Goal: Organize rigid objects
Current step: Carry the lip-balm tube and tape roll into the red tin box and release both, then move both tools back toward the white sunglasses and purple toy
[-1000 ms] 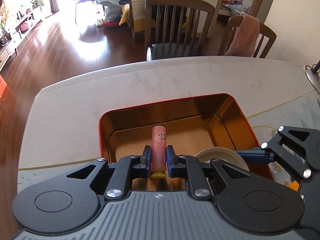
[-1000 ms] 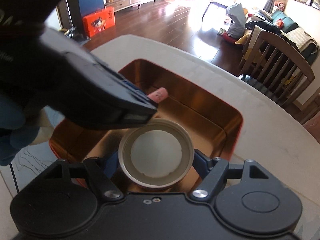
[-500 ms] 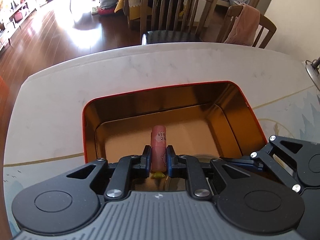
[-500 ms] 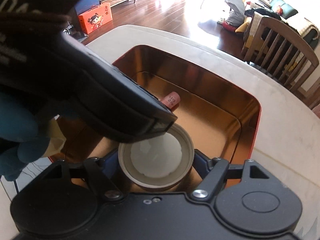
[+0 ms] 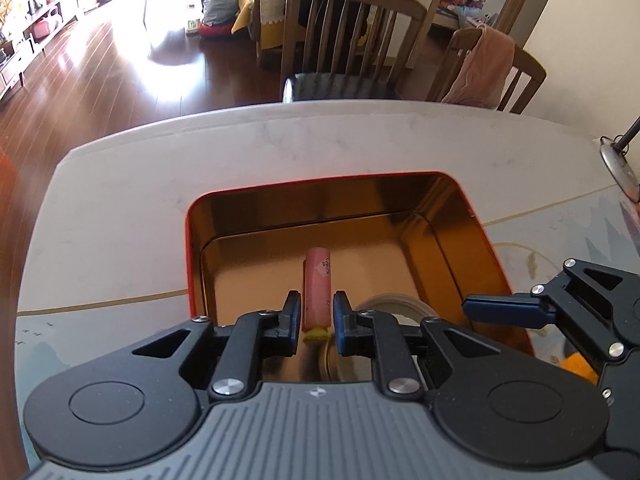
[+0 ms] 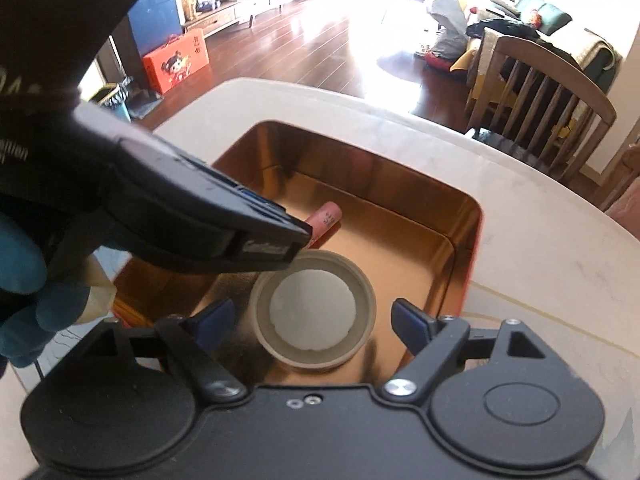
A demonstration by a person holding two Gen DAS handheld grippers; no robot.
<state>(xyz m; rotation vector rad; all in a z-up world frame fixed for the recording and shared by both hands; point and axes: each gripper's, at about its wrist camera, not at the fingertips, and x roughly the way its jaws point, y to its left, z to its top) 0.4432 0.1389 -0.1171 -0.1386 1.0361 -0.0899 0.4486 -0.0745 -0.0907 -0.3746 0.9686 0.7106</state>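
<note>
A red tin with a gold inside (image 5: 320, 179) (image 6: 478, 216) lies open on the white table. My left gripper (image 5: 317, 316) hangs over its near part, shut on a pink tube (image 5: 318, 280) with a yellow end; the tube's tip (image 6: 328, 216) pokes out past that gripper's fingers (image 6: 280, 236) in the right wrist view. A round beige lid with a white liner (image 6: 314, 280) (image 5: 390, 304) rests on the tin's floor. My right gripper (image 6: 311, 315) straddles it, jaws opening, both blue pads clear of the lid's rim. One right finger (image 5: 500, 310) shows in the left wrist view.
A blue-gloved hand (image 6: 24, 280) holds the left gripper. Wooden chairs (image 5: 352, 40) stand at the table's far edge, one draped with a pink cloth (image 5: 484, 68). A small orange thing (image 5: 576, 364) lies right of the tin. A metal stand (image 5: 612, 156) sits at the far right.
The right jaws have spread away from the lid, which they gripped before; it now lies free in the tin. The left gripper still holds the pink tube in much the same place.
</note>
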